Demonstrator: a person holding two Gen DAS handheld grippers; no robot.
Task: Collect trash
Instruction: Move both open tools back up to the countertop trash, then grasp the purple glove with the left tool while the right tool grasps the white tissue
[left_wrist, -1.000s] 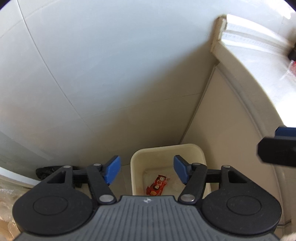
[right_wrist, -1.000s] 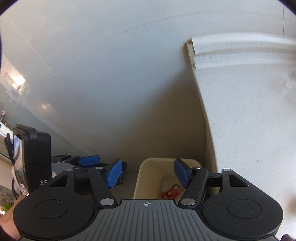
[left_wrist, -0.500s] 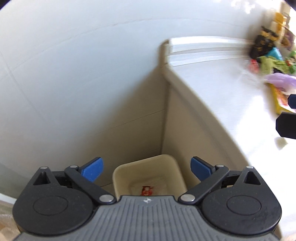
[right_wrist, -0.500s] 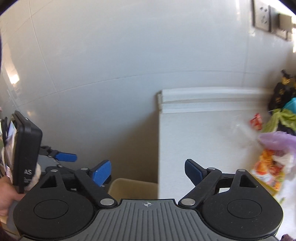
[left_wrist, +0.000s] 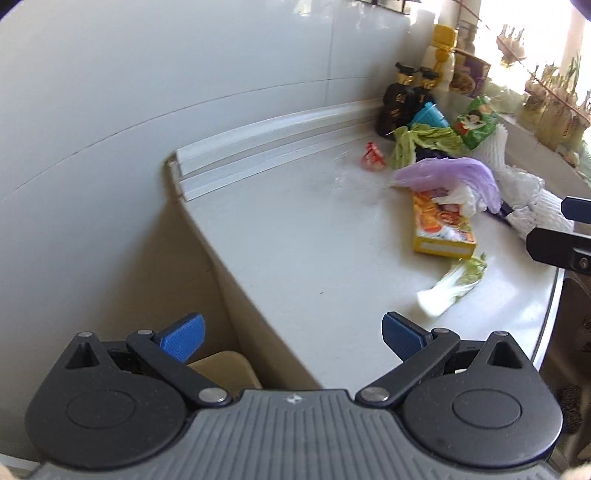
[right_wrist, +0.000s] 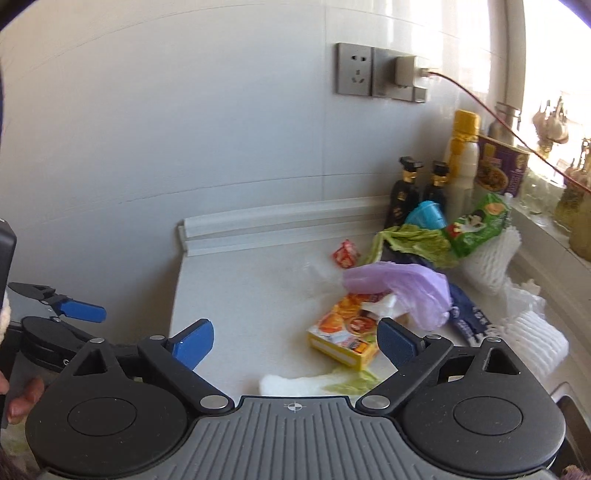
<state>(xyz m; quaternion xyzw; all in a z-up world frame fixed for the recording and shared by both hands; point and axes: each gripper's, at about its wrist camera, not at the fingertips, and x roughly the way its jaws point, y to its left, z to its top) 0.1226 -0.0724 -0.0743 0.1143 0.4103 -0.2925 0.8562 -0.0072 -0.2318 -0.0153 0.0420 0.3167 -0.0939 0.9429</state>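
Observation:
Trash lies on the white counter (left_wrist: 295, 229): an orange-yellow carton (left_wrist: 441, 229), a purple plastic bag (left_wrist: 450, 173), a cabbage leaf (left_wrist: 452, 282), a small red wrapper (left_wrist: 373, 157) and white foam netting (left_wrist: 532, 195). My left gripper (left_wrist: 291, 334) is open and empty, above the counter's left front corner. My right gripper (right_wrist: 295, 341) is open and empty, just in front of the carton (right_wrist: 345, 334) and leaf (right_wrist: 317, 382). A cream bin (left_wrist: 225, 369) stands on the floor, left of the counter.
Dark sauce bottles (right_wrist: 406, 195), a yellow-capped bottle (right_wrist: 463, 162), a green snack bag (right_wrist: 476, 223) and a blue cup (right_wrist: 426, 216) stand at the counter's back right. A wall socket (right_wrist: 380, 72) with a plugged charger sits above. The left gripper's finger (right_wrist: 79, 310) shows at left.
Both grippers have risen from over the floor bin and swung right to face the counter trash. Both jaws have opened wider. The red wrapper in the bin is out of sight.

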